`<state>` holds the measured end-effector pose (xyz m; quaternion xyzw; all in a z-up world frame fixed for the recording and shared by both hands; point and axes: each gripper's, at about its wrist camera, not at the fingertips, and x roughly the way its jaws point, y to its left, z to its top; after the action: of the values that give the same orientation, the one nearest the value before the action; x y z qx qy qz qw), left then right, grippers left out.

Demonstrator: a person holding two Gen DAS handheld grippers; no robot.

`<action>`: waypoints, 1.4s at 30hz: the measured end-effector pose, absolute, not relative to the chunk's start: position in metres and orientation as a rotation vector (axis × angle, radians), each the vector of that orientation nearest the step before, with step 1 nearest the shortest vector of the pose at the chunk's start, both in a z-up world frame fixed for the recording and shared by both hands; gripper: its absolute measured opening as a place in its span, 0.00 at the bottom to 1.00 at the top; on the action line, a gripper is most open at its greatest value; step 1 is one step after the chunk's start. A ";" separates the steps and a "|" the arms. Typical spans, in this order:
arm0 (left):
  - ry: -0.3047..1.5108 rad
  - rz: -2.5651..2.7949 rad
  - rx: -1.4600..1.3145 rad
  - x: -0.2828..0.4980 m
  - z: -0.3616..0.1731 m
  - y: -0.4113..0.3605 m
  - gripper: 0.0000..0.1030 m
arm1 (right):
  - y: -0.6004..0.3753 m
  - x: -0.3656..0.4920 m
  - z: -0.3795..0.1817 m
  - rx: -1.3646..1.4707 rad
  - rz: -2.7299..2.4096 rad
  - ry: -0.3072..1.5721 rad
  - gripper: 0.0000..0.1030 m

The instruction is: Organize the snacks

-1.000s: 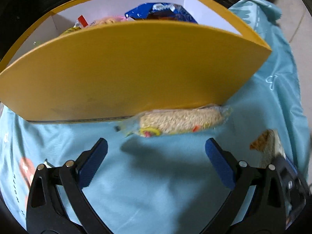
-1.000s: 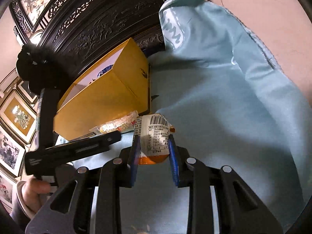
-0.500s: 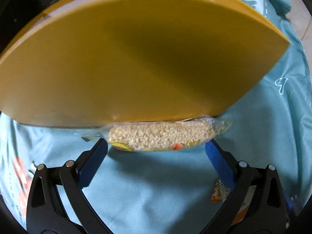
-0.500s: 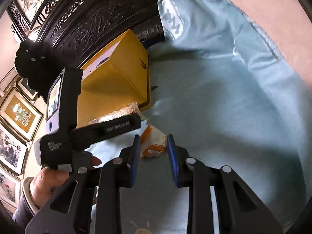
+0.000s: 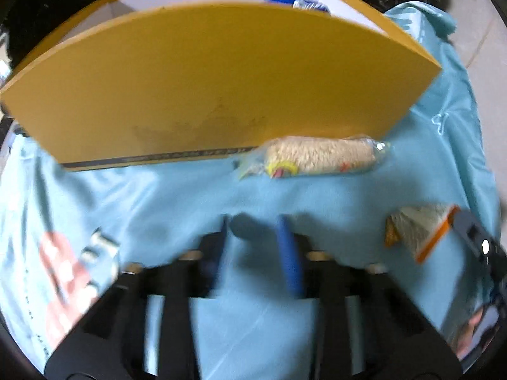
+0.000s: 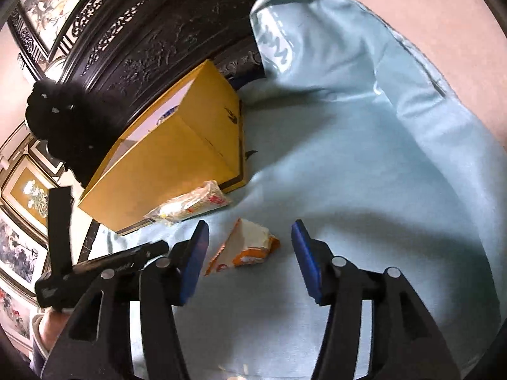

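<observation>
Blue cloth (image 6: 364, 164) covers the whole bench, with dark carved furniture and framed pictures behind it, so the snacks stand out pretty well.

Near to far: the right tongs (image 6: 250, 255) are released, jaws just been opening, and the orange wedge pack (image 6: 245, 248) lies flat on the cloth between them, not touched by either pad. It sits a bit closer to the left jaw, pointy end up toward the box.

The left tongs (image 5: 255, 247) are blurry, jaws just been closing, with nothing between them, only cloth. So they're partly closed on air.

Further out is the rice bar (image 5: 320, 158), lying right against the bottom edge of the yellow box (image 5: 218, 82). The key bit: from the left tongs the bar is ahead and off to the right, and its long axis runs side to side, parallel to the box wall. The jaws as they stand would straddle it lengthwise, so the left hand probably needs to shift right and roll to pinch it across the short way. The right tongs are nearer the wedge, the left nearer the bar.

The box is open on top with a blue bag (image 5: 298, 2) already inside.
</observation>
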<state>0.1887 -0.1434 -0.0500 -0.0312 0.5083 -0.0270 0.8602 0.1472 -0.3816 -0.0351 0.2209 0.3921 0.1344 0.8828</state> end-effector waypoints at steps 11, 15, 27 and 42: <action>0.933 -0.026 0.002 0.217 -0.018 -0.188 0.87 | -0.380 0.148 -0.034 0.468 0.295 0.813 0.55; 0.957 0.088 -0.033 0.229 -0.030 -0.180 0.91 | -0.375 0.146 -0.031 0.459 0.319 0.805 0.55; 1.013 0.126 0.059 0.241 -0.041 -0.199 0.98 | -0.369 0.145 -0.031 0.449 0.332 0.813 0.56; 1.027 0.130 -0.014 0.170 -0.018 -0.103 0.98 | -0.341 0.139 -0.025 0.368 0.432 0.794 0.57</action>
<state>0.1705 -0.1027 -0.0176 -0.0066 0.4908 0.0622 0.8690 0.1390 -0.3413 -0.0254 0.1769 0.3816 0.2074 0.8832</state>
